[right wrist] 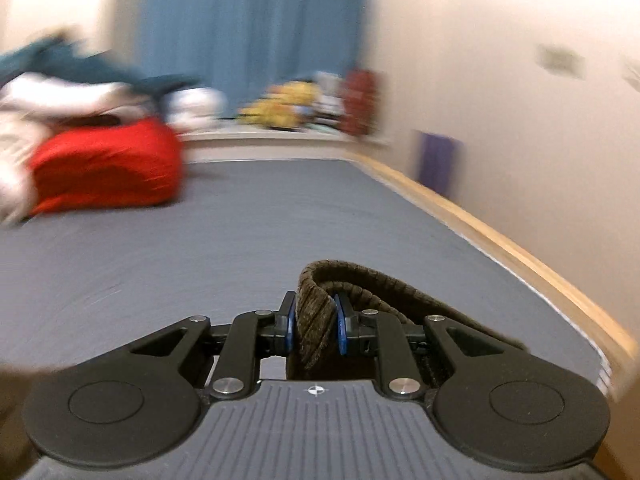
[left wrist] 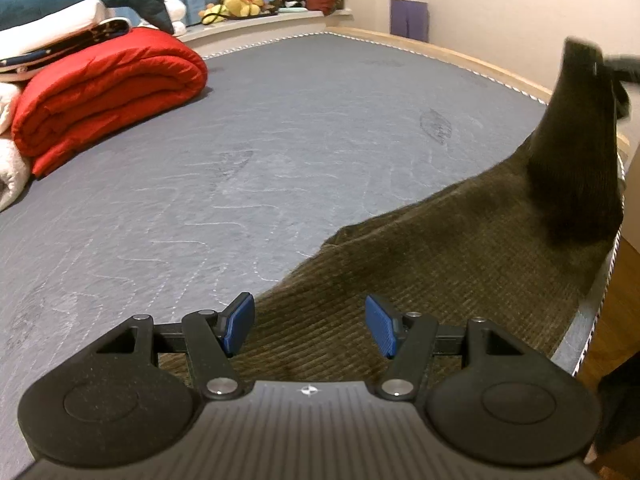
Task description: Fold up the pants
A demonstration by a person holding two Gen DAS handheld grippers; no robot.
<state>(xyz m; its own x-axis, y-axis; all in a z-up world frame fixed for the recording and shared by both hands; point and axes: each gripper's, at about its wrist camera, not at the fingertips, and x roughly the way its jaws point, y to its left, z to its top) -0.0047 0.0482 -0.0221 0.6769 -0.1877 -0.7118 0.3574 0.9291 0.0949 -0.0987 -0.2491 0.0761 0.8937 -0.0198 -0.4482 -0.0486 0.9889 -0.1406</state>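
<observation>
Item: olive corduroy pants (left wrist: 420,280), being spread over the near right part of the mattress (left wrist: 240,140), one end being lifted clear at the right edge. That bunched end is being pinched in the narrowed right claw (right wrist: 314,328); the left claw (left wrist: 310,322) is being held wide and empty just above the cloth. Progress is being judged early: no finished fold is being shown.

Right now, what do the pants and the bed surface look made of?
Pants: olive-brown corduroy by the look, matte, with fine parallel ribs; the bunch clamped in the right gripper shows the same ribbing. Bed surface: grey-blue quilted fabric, matte, with wavy pale stitch lines and corded edging; likely a bare mattress, though a fitted cover can't be ruled out.
</observation>
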